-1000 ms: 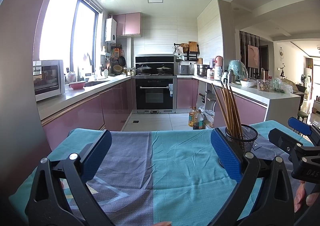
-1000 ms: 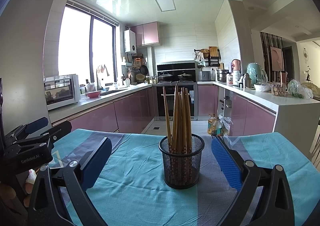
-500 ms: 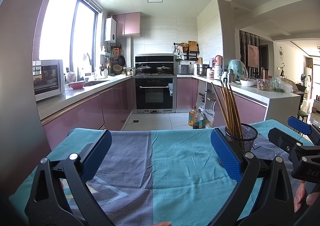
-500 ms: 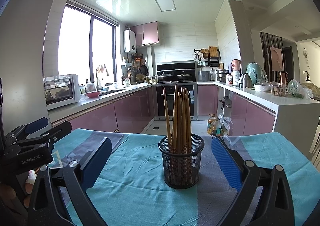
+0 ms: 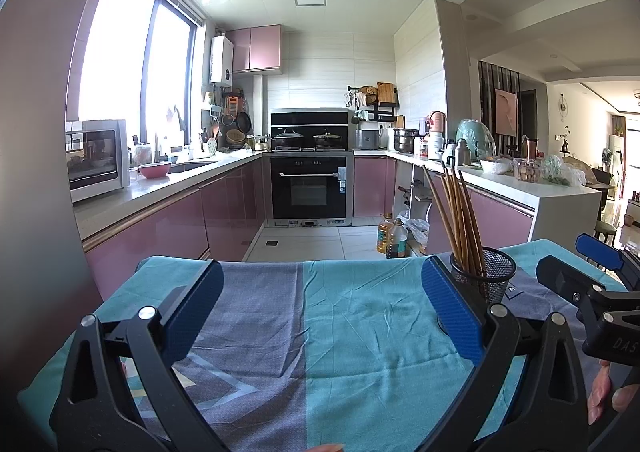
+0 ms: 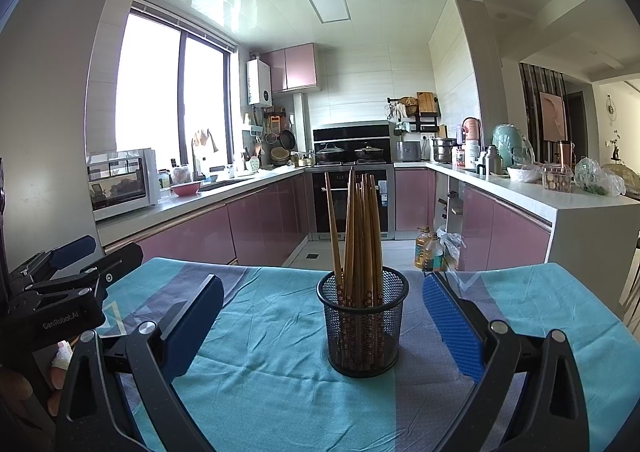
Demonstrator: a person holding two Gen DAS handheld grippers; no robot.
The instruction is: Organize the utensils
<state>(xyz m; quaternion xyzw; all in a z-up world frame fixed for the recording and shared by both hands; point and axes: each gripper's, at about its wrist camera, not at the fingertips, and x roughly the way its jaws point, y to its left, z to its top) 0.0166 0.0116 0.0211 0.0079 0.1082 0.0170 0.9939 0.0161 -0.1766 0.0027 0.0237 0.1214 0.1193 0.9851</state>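
Nothing moved since a second ago: both jaws wide and empty, chopsticks [image 6: 358,236] upright in mesh holder [image 6: 363,328], seemingly finished.

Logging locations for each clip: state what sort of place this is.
A home kitchen, most likely. A built-in oven sits under a stove with pots, a microwave stands on the pink-cabinet counter, and a mesh cup of chopsticks stands on the cloth-covered table.
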